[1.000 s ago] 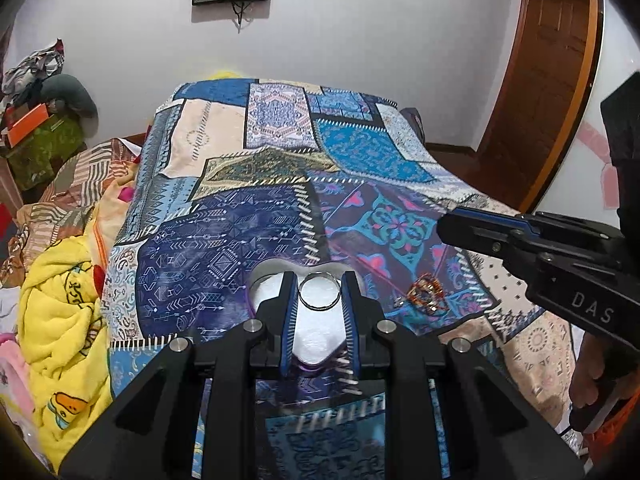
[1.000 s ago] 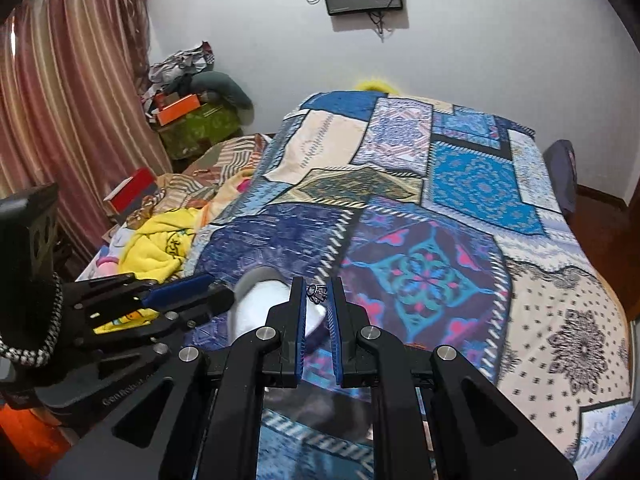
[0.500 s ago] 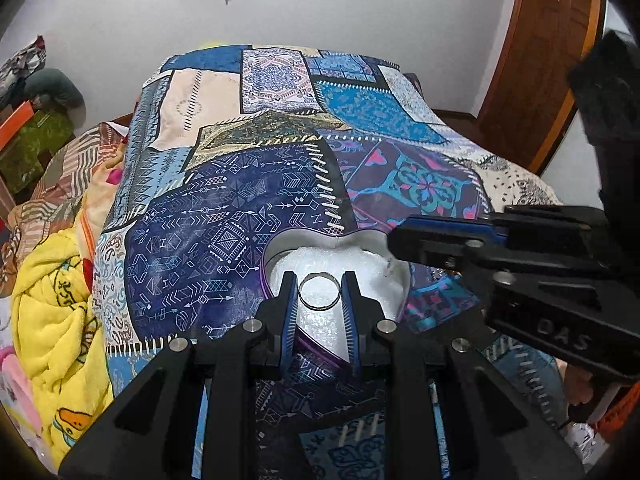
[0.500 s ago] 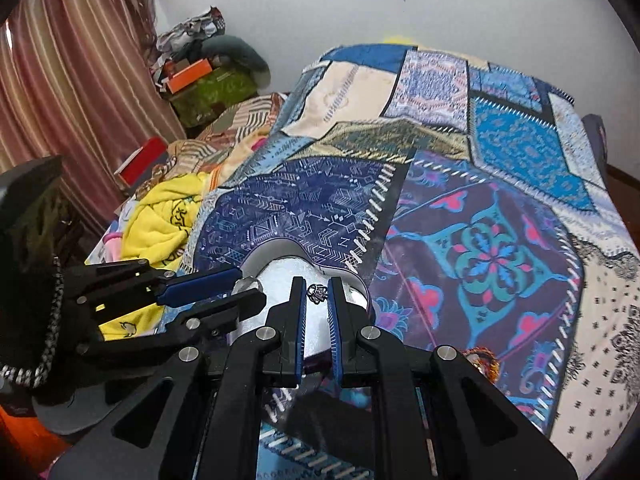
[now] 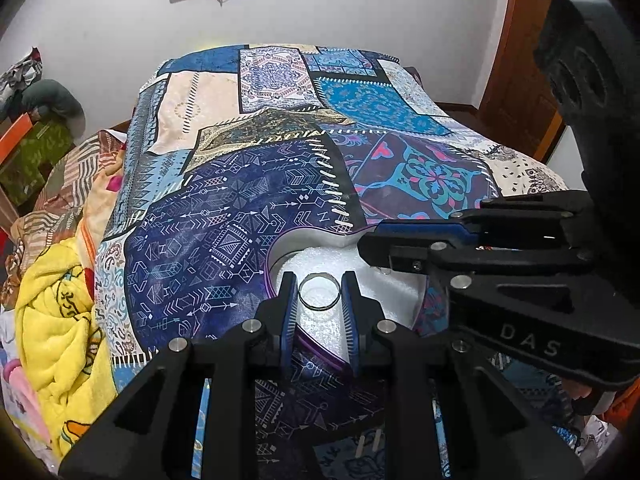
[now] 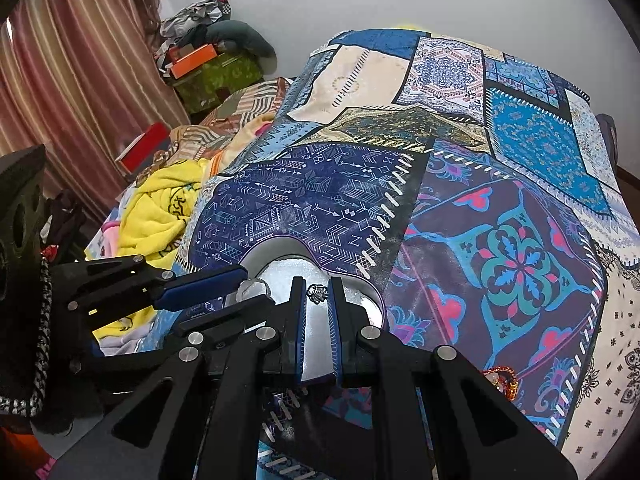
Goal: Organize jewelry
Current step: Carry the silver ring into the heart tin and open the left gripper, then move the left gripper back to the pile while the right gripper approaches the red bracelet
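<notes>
A heart-shaped purple box with a white foam lining lies open on the patchwork bedspread. My left gripper is shut on a silver ring and holds it just above the foam. My right gripper is shut on a small silver ornament over the same box. The right gripper's fingers reach over the box's right lobe in the left wrist view. The left gripper's blue pads show at the box's left side in the right wrist view.
A red and gold jewelry piece lies on the bedspread right of the box. A yellow blanket and piled clothes lie off the bed's left edge. A wooden door stands at the far right. A curtain hangs at left.
Both grippers have moved down and in over the heart-shaped box, each still holding its piece. The right gripper now reaches across the box's right side.
</notes>
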`<state>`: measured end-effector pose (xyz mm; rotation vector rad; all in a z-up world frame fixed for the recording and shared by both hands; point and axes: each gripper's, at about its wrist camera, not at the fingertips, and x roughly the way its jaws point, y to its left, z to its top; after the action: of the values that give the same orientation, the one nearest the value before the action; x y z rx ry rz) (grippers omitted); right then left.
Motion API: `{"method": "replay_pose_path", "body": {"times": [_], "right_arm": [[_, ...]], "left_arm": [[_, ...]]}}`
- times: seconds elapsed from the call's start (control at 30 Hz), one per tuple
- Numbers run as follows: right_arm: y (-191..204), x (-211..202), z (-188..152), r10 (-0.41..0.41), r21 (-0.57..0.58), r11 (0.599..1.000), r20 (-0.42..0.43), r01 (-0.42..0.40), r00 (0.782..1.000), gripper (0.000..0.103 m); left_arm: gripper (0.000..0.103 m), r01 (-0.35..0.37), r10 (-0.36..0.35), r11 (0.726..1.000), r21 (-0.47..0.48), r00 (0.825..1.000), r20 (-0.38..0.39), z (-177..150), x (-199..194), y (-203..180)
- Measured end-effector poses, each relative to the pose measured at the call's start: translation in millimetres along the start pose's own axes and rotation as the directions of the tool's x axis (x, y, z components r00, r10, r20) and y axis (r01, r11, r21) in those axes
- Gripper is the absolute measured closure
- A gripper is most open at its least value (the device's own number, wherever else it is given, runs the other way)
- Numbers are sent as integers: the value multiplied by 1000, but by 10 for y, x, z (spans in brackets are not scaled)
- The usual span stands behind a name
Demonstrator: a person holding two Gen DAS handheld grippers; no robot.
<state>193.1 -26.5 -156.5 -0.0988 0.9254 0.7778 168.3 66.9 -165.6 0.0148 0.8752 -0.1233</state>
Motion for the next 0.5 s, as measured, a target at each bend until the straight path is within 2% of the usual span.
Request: {"method": "replay_pose_path", "body": {"times": [0.23, 0.37, 0.43, 0.5], "right_arm": [[-17, -7, 35, -6, 2, 1000, 2, 6, 1000, 93], [-25, -7, 45, -12, 4, 1000, -3, 12, 1000, 84], [-30, -28, 46, -12, 5, 1000, 2, 12, 1000, 83], [-34, -50, 45, -16, 7, 1000, 8, 16, 1000, 83]], "left_arm": [[82, -3, 3, 1000, 2, 1000, -3, -2, -6, 0], [81, -3, 3, 1000, 0, 1000, -5, -6, -8, -1], [79, -2, 2, 1000, -1, 1000, -4, -6, -11, -1], [73, -4, 4, 1000, 1, 1000, -1, -4, -17, -3]]}}
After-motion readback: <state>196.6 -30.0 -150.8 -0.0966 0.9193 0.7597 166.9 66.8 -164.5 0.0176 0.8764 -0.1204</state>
